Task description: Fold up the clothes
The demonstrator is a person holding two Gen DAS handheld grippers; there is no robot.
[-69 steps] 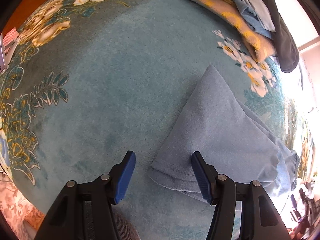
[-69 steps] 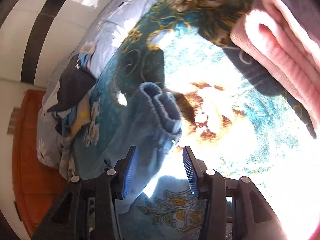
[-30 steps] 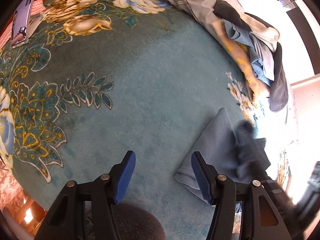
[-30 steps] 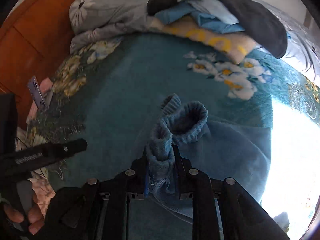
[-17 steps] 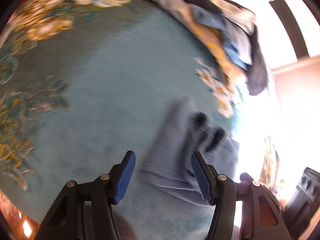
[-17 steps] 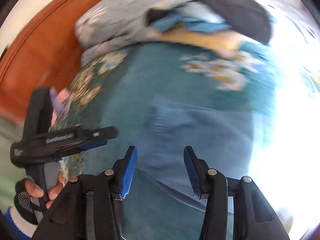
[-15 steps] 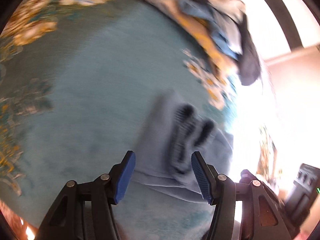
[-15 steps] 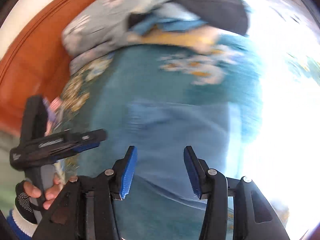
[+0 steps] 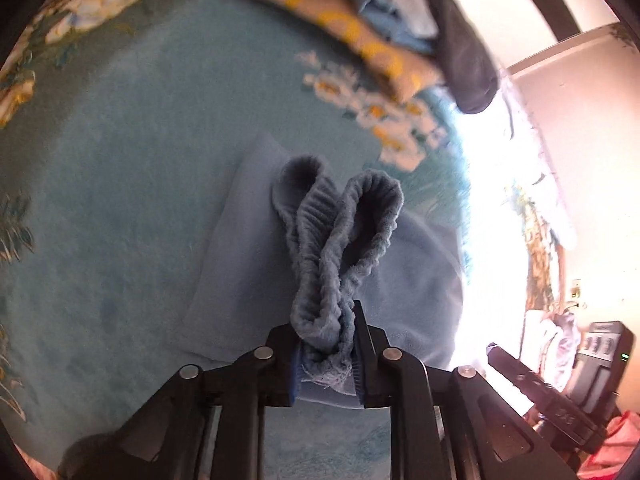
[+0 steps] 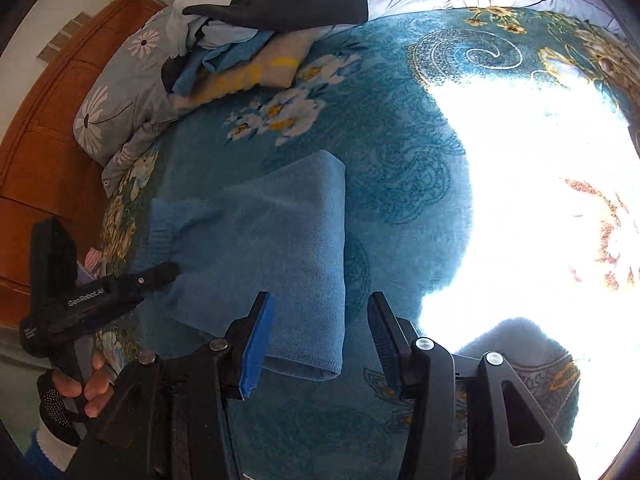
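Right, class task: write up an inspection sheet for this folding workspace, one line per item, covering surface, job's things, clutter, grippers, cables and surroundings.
Surface: teal floral blanket, sun glare at right.
Job's things: blue sweater lying folded; ribbed cuffs bunched on top.
Clutter: clothes pile at far edge.
Grippers: left gripper shut on the cuffs; right gripper open over the sweater's hem.
Cables: nothing seen.
Surroundings: wooden headboard, daisy-print pillow.

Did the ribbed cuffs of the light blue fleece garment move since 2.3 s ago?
Yes. The ribbed cuffs now lie over the garment's folded body, pinched in the left gripper.
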